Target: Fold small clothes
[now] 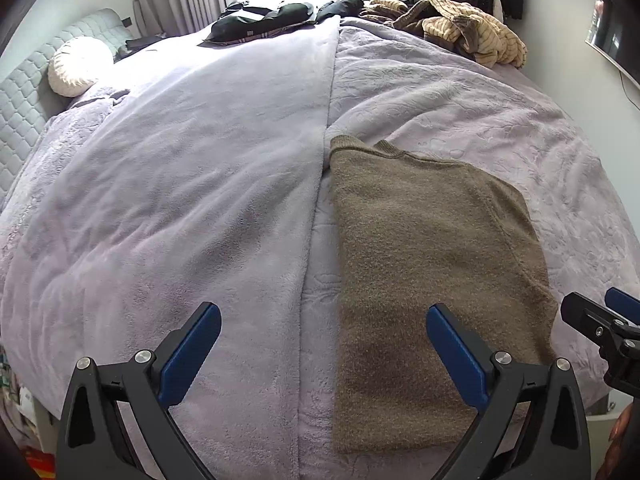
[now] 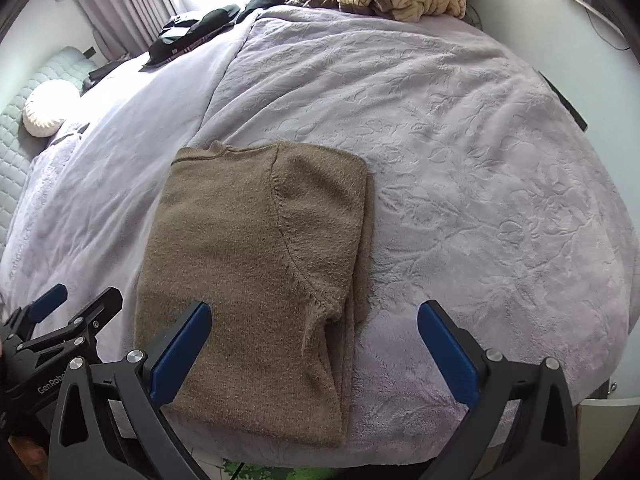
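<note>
A brown knit sweater [image 1: 424, 280] lies folded into a long rectangle on the lilac bed cover [image 1: 180, 200], near the bed's front edge. My left gripper [image 1: 324, 316] hangs open above it, its right pad over the sweater's lower part and its left pad over bare cover. In the right wrist view the same sweater [image 2: 256, 272] shows a sleeve seam on top. My right gripper [image 2: 314, 314] is open too, one pad over the sweater, the other over the cover [image 2: 480, 160]. Neither holds anything. The right gripper [image 1: 600, 320] shows at the left view's right edge, the left gripper [image 2: 76, 308] at the right view's left edge.
At the far side of the bed lie a heap of striped beige clothes [image 1: 460, 28] and dark garments [image 1: 264, 20]. A round white cushion [image 1: 78, 66] rests by the quilted headboard [image 1: 24, 92]. A wall screen [image 1: 612, 36] hangs at the right.
</note>
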Action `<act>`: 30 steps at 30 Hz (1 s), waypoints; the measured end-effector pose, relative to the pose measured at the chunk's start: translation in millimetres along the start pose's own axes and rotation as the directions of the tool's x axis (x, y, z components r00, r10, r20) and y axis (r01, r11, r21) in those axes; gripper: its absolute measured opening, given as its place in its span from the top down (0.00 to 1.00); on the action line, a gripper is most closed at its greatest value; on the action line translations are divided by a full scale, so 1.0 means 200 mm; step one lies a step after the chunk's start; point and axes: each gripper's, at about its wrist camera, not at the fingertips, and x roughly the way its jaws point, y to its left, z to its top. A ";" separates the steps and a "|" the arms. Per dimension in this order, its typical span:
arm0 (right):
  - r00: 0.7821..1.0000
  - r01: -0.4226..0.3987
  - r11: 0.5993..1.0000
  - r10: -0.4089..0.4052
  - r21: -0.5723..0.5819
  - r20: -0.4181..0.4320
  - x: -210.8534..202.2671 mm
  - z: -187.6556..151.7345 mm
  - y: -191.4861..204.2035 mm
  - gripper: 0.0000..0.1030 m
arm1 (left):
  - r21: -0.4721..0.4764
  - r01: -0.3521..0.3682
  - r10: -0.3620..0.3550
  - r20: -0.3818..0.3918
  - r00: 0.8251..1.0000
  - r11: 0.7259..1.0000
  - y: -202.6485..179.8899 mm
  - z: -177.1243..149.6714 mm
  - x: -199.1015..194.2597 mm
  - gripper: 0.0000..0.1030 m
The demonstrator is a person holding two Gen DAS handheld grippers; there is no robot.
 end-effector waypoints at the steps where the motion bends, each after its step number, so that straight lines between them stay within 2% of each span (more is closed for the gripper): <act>1: 1.000 0.005 1.000 -0.005 0.001 0.000 0.00 -0.01 0.01 0.00 | 0.002 0.009 -0.009 0.002 1.000 1.000 0.00 -0.01 0.00 0.00; 5: 1.000 0.011 1.000 -0.011 0.004 -0.015 0.01 -0.03 0.02 0.00 | 0.005 0.029 -0.029 -0.006 1.000 1.000 -0.01 -0.03 -0.01 0.00; 11: 0.999 0.035 0.999 -0.036 -0.012 -0.032 0.02 -0.05 0.05 0.00 | 0.015 0.014 -0.014 0.007 1.000 1.000 -0.02 -0.04 -0.03 0.00; 30: 0.997 0.077 0.996 -0.077 -0.034 -0.013 -0.01 -0.04 0.09 0.00 | 0.015 0.015 -0.015 -0.002 1.000 1.000 -0.02 -0.04 -0.02 0.00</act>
